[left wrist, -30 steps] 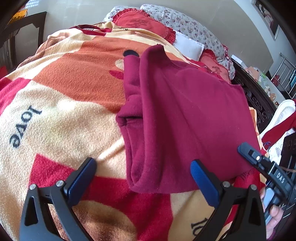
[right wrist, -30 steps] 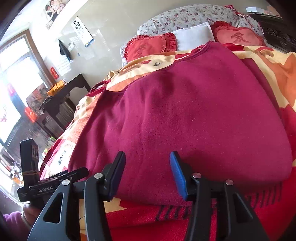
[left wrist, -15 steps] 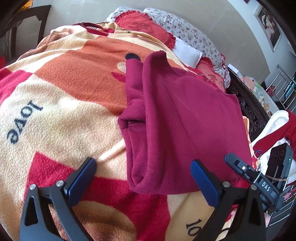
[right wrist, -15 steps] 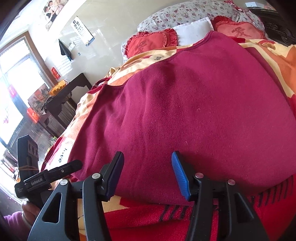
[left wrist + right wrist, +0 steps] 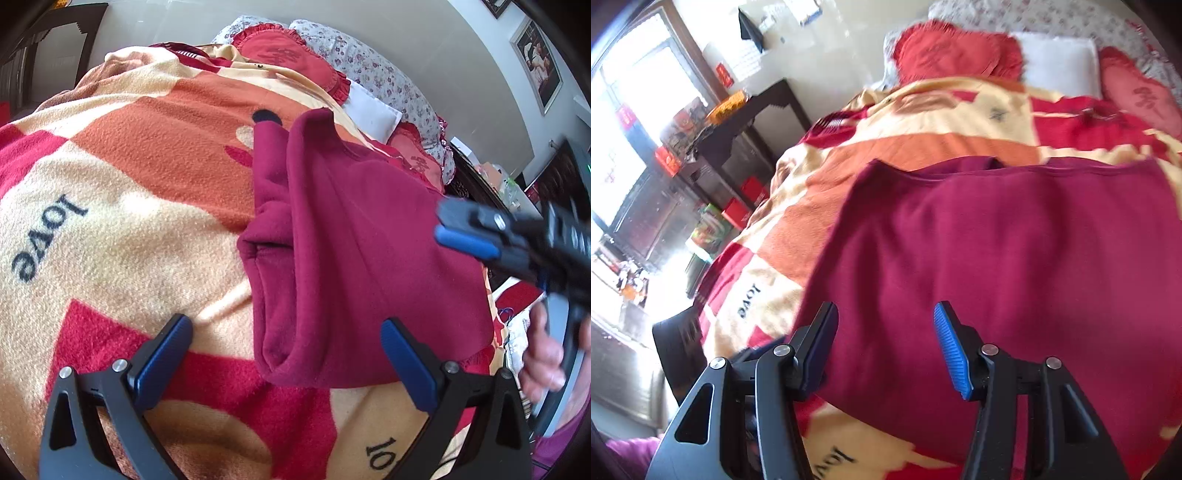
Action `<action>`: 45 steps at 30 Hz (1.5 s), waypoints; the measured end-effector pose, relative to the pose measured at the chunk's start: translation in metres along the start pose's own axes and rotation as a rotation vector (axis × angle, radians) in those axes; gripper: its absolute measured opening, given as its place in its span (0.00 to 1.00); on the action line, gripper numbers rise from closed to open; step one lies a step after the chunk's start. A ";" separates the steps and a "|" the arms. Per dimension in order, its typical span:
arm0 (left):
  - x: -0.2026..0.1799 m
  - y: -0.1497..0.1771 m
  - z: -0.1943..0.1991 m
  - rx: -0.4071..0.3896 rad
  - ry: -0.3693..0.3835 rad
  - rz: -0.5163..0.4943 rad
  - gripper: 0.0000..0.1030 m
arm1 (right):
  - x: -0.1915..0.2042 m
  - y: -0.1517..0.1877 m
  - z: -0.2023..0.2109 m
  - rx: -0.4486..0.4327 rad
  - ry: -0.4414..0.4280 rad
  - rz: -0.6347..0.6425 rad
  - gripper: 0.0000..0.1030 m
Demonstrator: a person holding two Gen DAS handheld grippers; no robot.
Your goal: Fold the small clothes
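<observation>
Mid-fold: both tools, left (image 5: 286, 356) and right (image 5: 886, 343), hover spread above the maroon garment (image 5: 362, 236) (half-folded); next, pinch its hem.

the folded sweater (image 5: 369, 258) was plain maroon. the fleece blanket (image 5: 122, 177) showed orange, cream and red blocks with dark "love" lettering.

Home bedroom, blanket (image 5: 122, 192), pillows (image 5: 956, 55)
</observation>
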State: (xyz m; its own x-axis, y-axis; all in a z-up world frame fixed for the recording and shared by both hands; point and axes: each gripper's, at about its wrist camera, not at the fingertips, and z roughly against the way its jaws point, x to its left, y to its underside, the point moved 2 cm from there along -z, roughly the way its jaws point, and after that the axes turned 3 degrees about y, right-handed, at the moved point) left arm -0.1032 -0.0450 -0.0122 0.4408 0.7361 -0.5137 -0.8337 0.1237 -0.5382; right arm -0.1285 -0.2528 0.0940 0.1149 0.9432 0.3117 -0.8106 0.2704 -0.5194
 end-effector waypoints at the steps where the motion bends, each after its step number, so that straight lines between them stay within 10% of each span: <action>1: 0.000 0.000 0.000 0.000 0.001 0.001 1.00 | 0.007 -0.012 -0.011 0.034 -0.011 -0.001 0.36; 19: 0.001 0.001 0.000 -0.003 0.016 0.017 1.00 | 0.082 -0.057 -0.147 0.139 0.344 0.268 0.41; 22: 0.000 0.000 -0.001 -0.001 0.007 0.011 1.00 | 0.078 -0.055 -0.143 0.130 0.354 0.268 0.28; 27: -0.001 -0.001 -0.003 -0.001 0.005 0.010 1.00 | 0.069 -0.054 -0.125 0.110 0.312 0.246 0.01; 45: -0.041 -0.030 -0.001 0.013 -0.078 -0.095 1.00 | 0.028 -0.057 -0.043 -0.001 0.048 0.054 0.00</action>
State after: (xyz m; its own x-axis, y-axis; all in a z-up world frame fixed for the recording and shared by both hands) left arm -0.0957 -0.0797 0.0241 0.4913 0.7700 -0.4070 -0.7940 0.2038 -0.5728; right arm -0.0544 -0.2339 0.0986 0.0983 0.9647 0.2445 -0.8161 0.2187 -0.5349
